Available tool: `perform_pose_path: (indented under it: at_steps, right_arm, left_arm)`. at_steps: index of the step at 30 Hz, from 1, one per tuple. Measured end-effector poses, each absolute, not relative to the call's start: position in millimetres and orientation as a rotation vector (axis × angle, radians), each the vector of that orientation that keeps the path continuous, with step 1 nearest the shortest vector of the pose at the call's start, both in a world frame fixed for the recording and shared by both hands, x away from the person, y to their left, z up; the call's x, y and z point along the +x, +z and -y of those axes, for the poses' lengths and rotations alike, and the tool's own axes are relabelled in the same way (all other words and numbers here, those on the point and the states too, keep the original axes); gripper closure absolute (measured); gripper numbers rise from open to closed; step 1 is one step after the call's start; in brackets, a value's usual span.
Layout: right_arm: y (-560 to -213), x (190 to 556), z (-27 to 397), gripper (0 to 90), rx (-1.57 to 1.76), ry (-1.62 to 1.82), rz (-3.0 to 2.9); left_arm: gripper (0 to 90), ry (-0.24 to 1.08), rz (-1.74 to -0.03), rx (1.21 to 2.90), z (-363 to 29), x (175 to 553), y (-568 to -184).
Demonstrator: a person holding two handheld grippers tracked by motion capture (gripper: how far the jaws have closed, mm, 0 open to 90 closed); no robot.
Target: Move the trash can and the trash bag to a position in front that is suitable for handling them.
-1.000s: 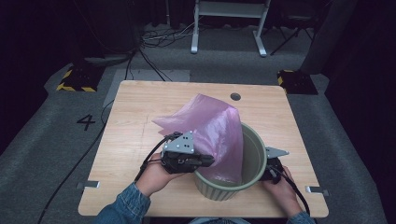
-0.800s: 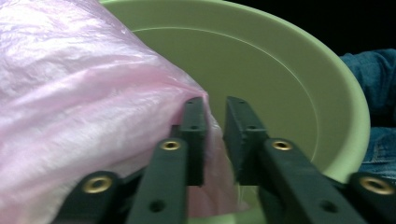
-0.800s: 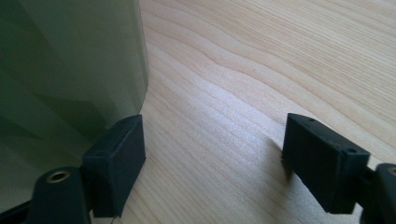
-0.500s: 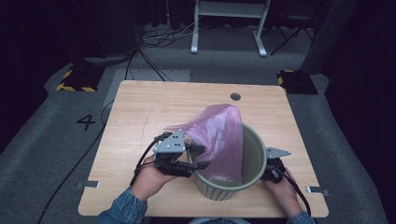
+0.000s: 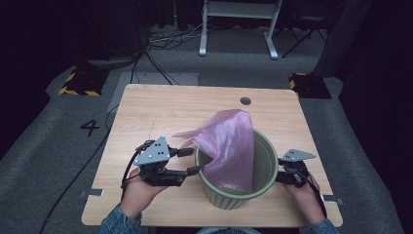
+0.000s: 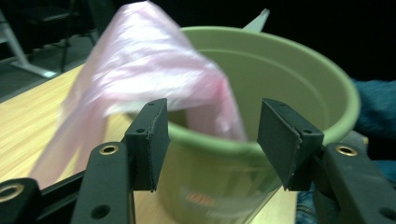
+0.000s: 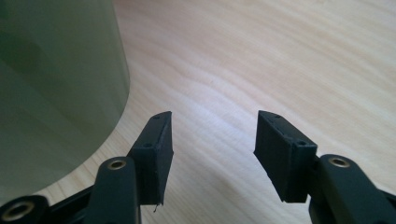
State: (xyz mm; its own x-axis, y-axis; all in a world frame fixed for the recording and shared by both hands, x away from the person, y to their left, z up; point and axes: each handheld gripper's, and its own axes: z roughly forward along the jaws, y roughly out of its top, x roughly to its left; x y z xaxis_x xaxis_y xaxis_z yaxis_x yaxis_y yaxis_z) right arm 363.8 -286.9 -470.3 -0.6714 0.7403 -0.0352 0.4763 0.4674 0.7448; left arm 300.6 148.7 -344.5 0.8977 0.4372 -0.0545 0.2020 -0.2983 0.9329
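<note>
A pale green bin [image 5: 260, 161] stands on the wooden table [image 5: 160, 112], right of centre near the front. A pink plastic bag [image 5: 229, 141] hangs partly inside it, its top sticking up above the rim and a flap trailing over the left edge. My left gripper [image 5: 194, 161] is just left of the bin and open. Its jaws have just been opening, with nothing between them. In the left gripper view, the left gripper [image 6: 212, 140] faces the bin's rim [image 6: 299, 70] and the bag [image 6: 140, 74]. My right gripper [image 5: 281, 177] is low at the bin's right side. Its jaws have just been closing on nothing and stand open [image 7: 212, 140] over bare wood beside the bin wall [image 7: 56, 84].
A round cable hole [image 5: 245, 101] is in the table's far edge. Cables trail from both grippers toward the front. On the dark floor beyond the table stand a white frame [image 5: 238, 29] and yellow-black striped blocks [image 5: 78, 83].
The left gripper has let go of the bag and drawn back to the left. The bag, spread out leftward before, has slumped in toward the bin. The right gripper has risen slightly.
</note>
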Motion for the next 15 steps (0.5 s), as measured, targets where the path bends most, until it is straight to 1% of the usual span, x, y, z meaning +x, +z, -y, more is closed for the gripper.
perform_pose_path:
  at_steps: [3, 6, 9, 15]
  right_arm:
    - [-463, 365, 291, 46.8, 1.031, 1.063, -2.358]
    - [-447, 368, 299, 45.9, 1.032, 1.106, -2.344]
    - [-438, 369, 300, 45.3, 1.02, 1.119, -2.339]
    - [-426, 371, 300, 44.8, 1.0, 1.133, -2.342]
  left_arm:
    - [42.5, 0.257, -0.499, 1.876, -155, 302, -348]
    - [41.3, 0.27, -0.547, 1.861, -165, 305, -356]
    - [39.2, 0.284, -0.583, 1.867, -169, 309, -365]
    - [38.7, 0.301, -0.641, 1.882, -173, 325, -384]
